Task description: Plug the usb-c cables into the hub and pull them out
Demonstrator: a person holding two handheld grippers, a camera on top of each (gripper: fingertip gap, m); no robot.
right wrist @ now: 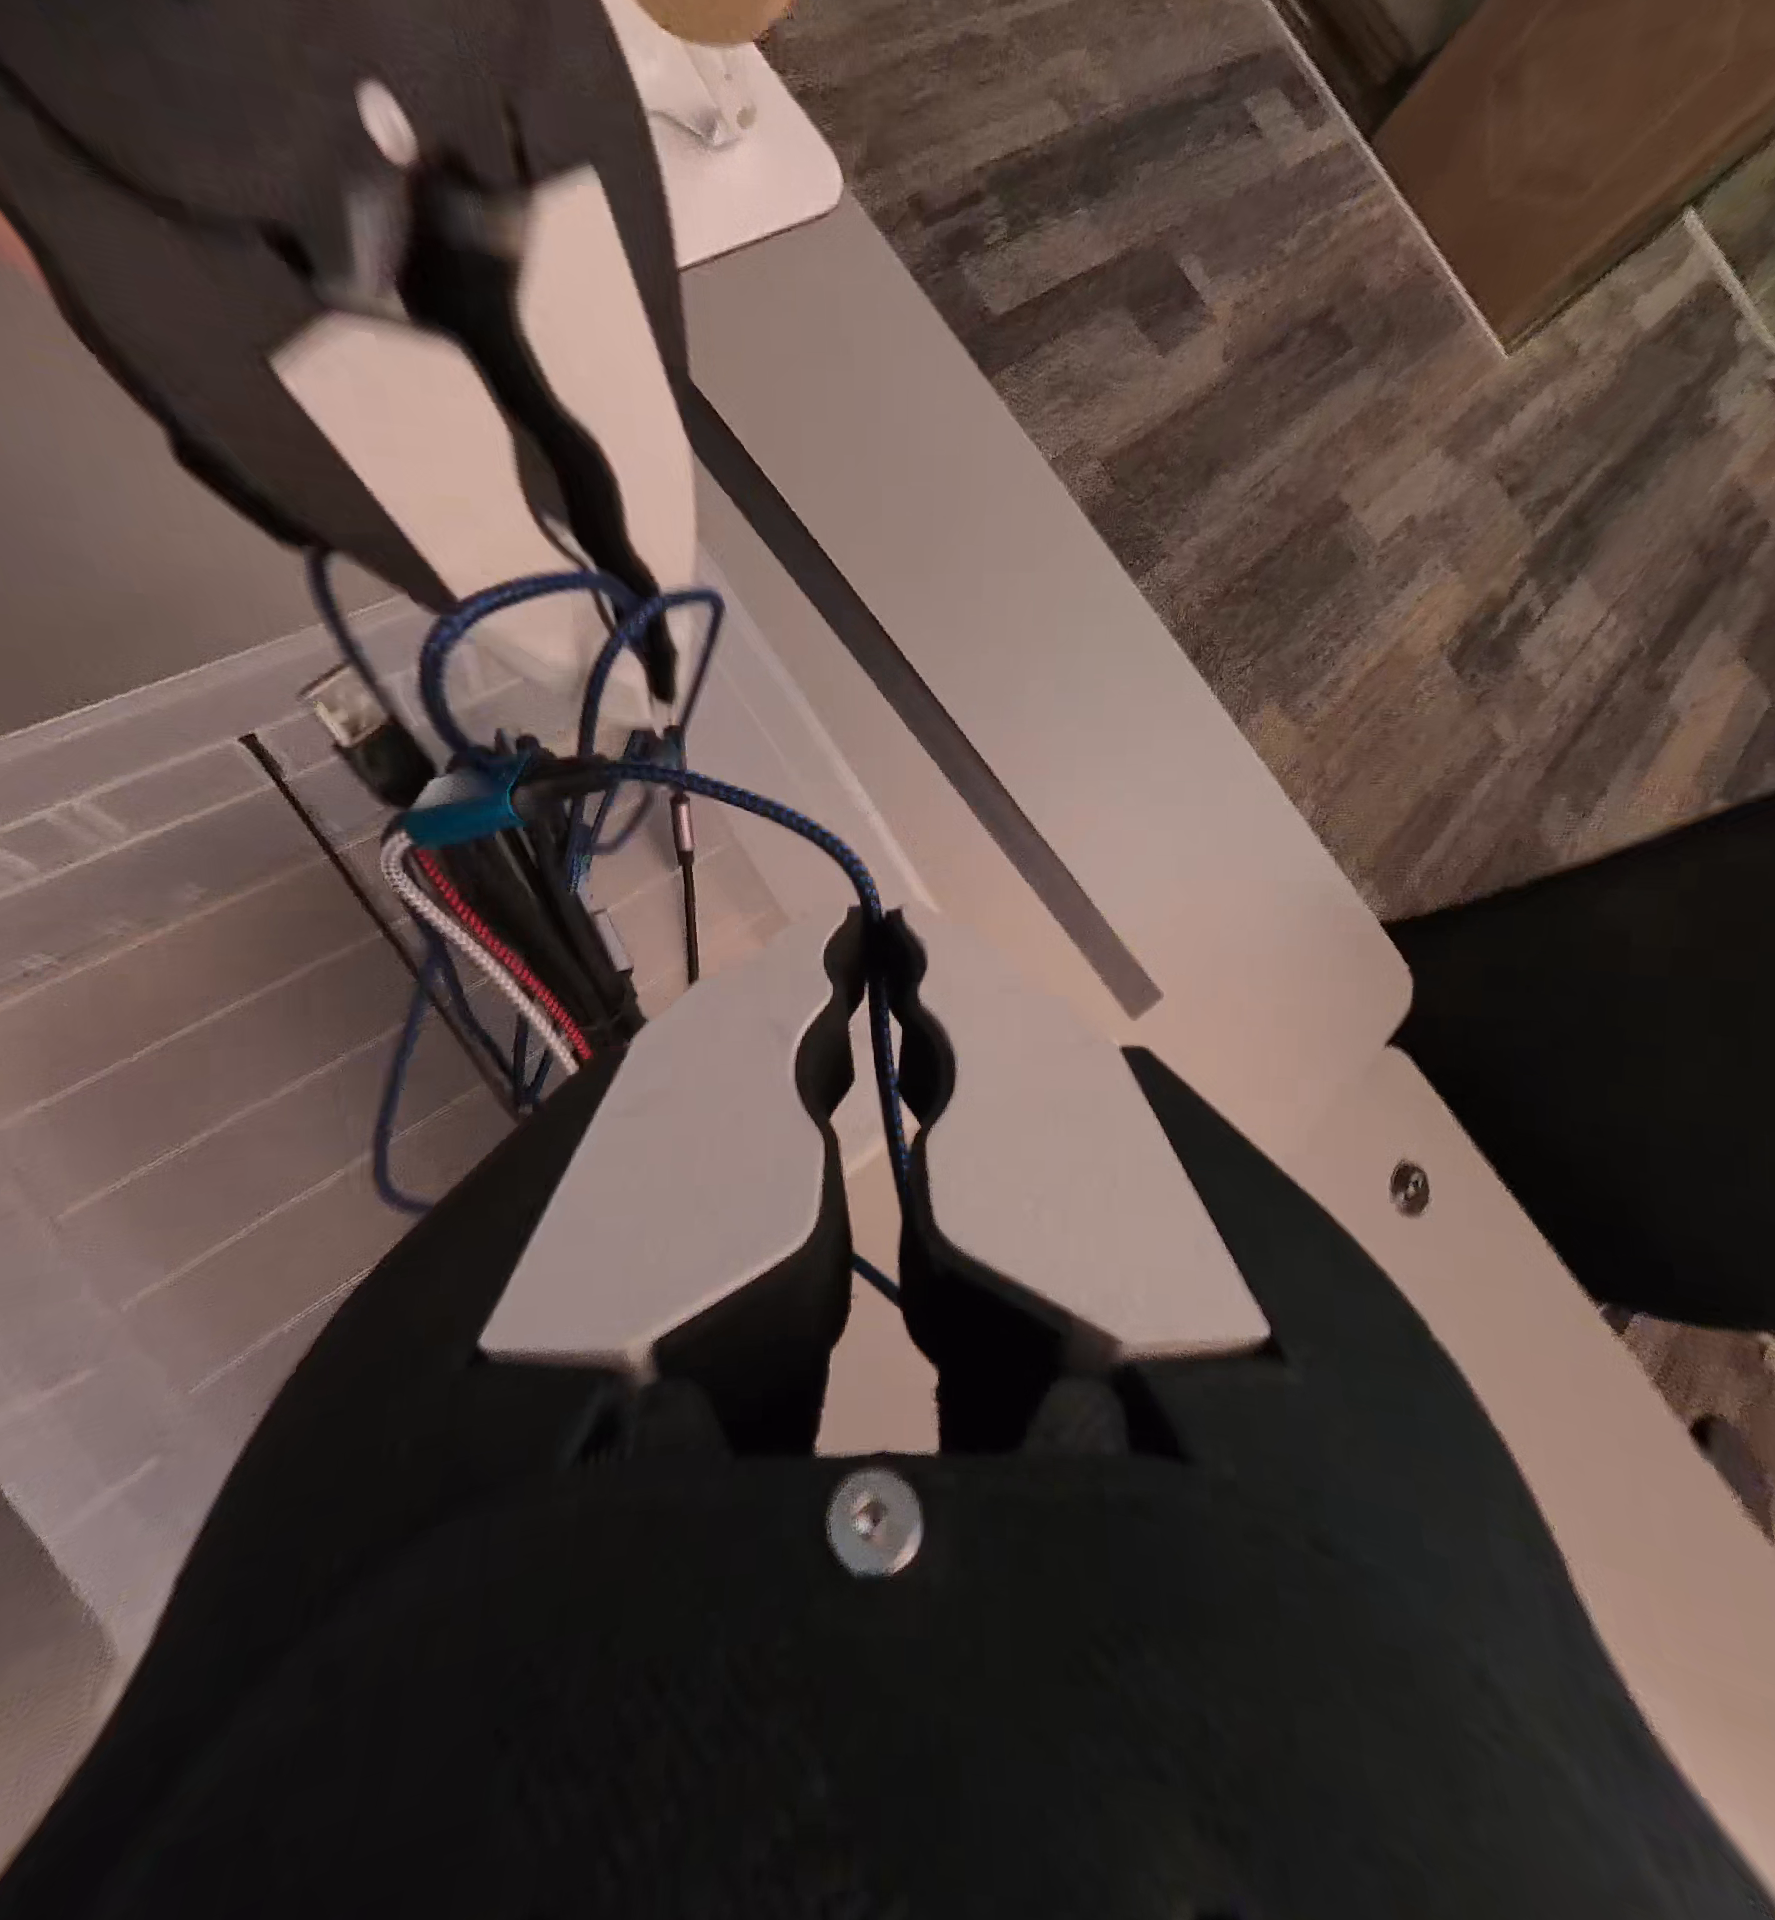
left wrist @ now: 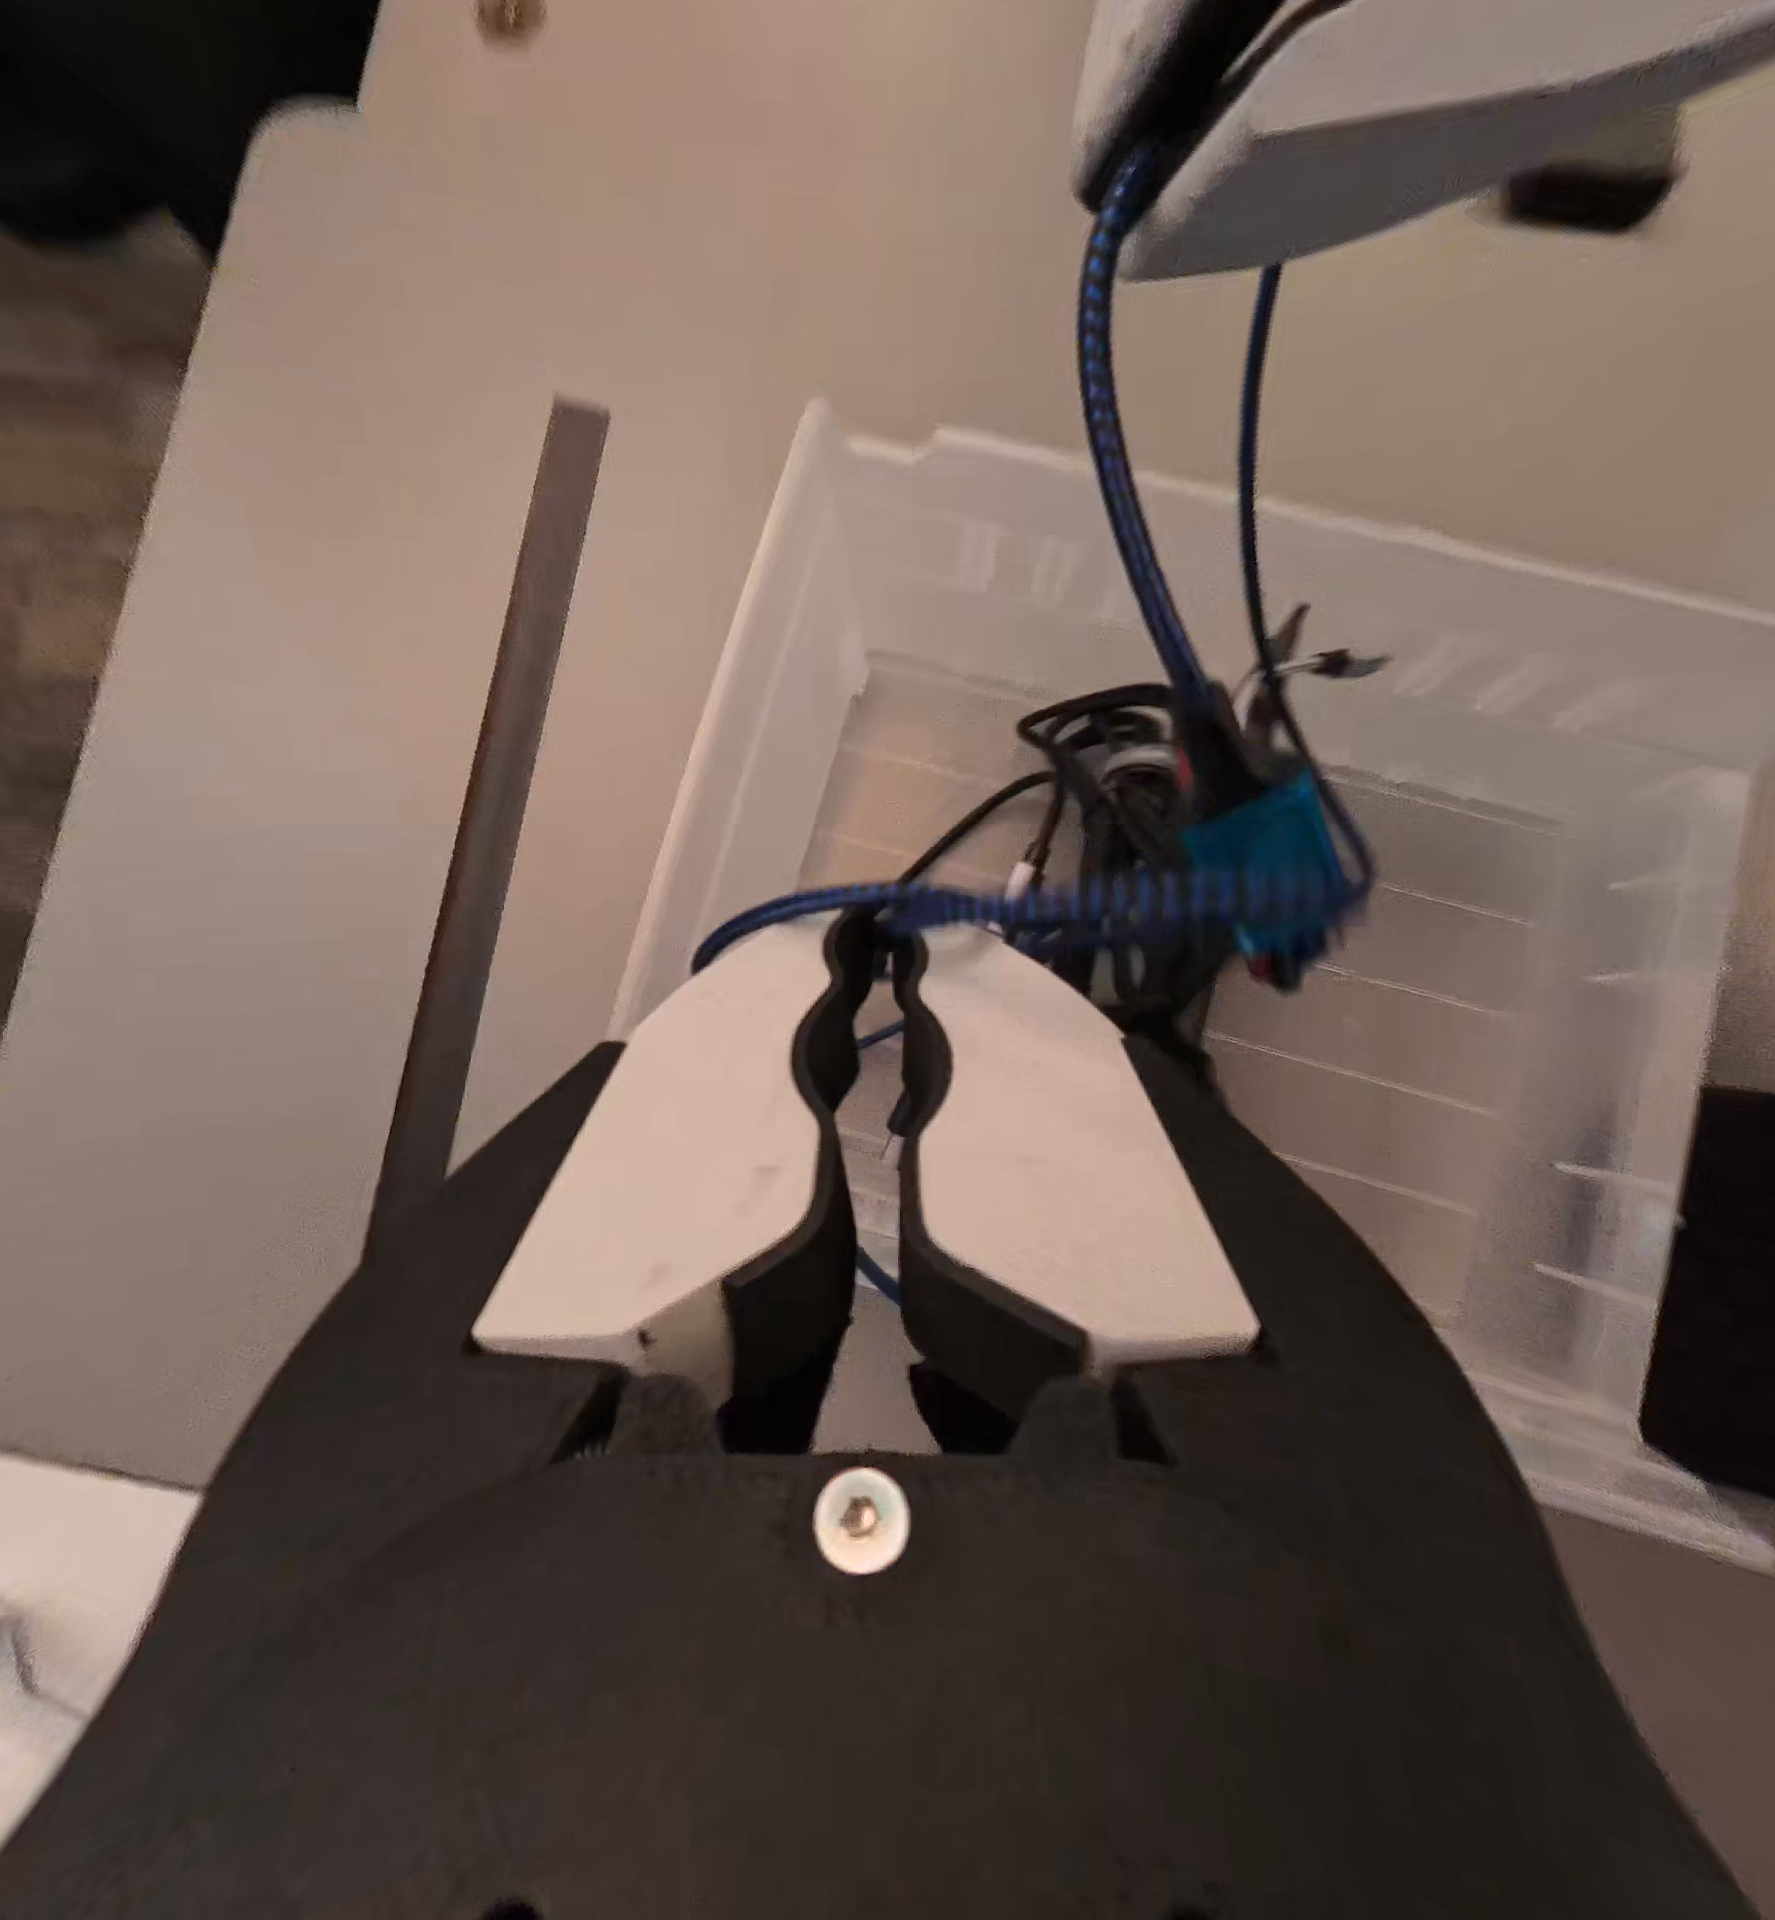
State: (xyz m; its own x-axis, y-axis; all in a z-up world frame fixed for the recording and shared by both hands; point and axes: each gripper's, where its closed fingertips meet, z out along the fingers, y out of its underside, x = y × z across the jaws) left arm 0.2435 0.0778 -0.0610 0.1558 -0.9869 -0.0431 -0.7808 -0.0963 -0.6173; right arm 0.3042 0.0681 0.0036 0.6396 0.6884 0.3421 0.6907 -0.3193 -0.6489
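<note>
My left gripper [left wrist: 878, 940] is shut on a blue braided cable [left wrist: 1101, 894] at its fingertips, just over the near wall of a clear plastic bin [left wrist: 1485, 935]. The cable runs to a bundle of cables bound with a blue strap [left wrist: 1257, 842] inside the bin. My right gripper [right wrist: 878, 935] is shut on a thinner blue braided cable [right wrist: 758, 821], which passes down between its fingers. It also shows in the left wrist view [left wrist: 1132, 177], raised at the top right with blue cable hanging from it. No hub shows in either view.
The bin [right wrist: 83, 935] sits on a white table [left wrist: 343, 623] with a dark slot [left wrist: 509, 831] beside it. Red and white braided cables [right wrist: 509, 935] lie in the bundle. A black object [left wrist: 1745, 1299] stands right of the bin. Patterned floor [right wrist: 1278, 416] lies past the table edge.
</note>
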